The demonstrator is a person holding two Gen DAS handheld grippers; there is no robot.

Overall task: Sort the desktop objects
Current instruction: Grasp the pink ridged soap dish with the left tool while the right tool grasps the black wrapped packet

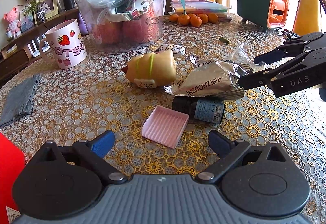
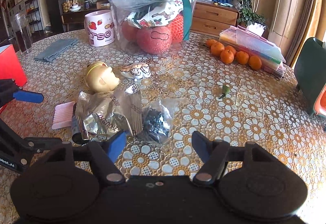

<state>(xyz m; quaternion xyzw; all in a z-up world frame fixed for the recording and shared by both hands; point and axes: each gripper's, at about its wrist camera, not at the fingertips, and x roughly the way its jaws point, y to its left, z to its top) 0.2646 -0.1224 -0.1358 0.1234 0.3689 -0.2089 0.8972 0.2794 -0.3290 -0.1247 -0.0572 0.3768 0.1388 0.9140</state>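
Between my left gripper (image 1: 161, 143)'s blue pads, which I am holding wide apart and empty, a pink ribbed tray (image 1: 165, 126) is lying just ahead on the floral tablecloth (image 1: 81, 101); beyond it a dark bottle (image 1: 198, 108) is lying on its side, partly under a crumpled silver foil wrapper (image 1: 209, 81); my right gripper (image 2: 159, 145) is reaching in from the right with its tips at the wrapper's near edge, jaws spread wide and gripping nothing, though I cannot tell whether it is touching the foil; just right of the wrapper a clear bag of dark bits (image 2: 156, 122) is sitting; farther off a yellow toy figure (image 1: 152, 69) is lying on its side with a small striped figure (image 2: 135, 70) behind it; at the far side I am seeing a pink strawberry mug (image 1: 67, 44), a clear tub (image 1: 126, 16) of red fruit, and a row of tangerines (image 2: 234, 53).
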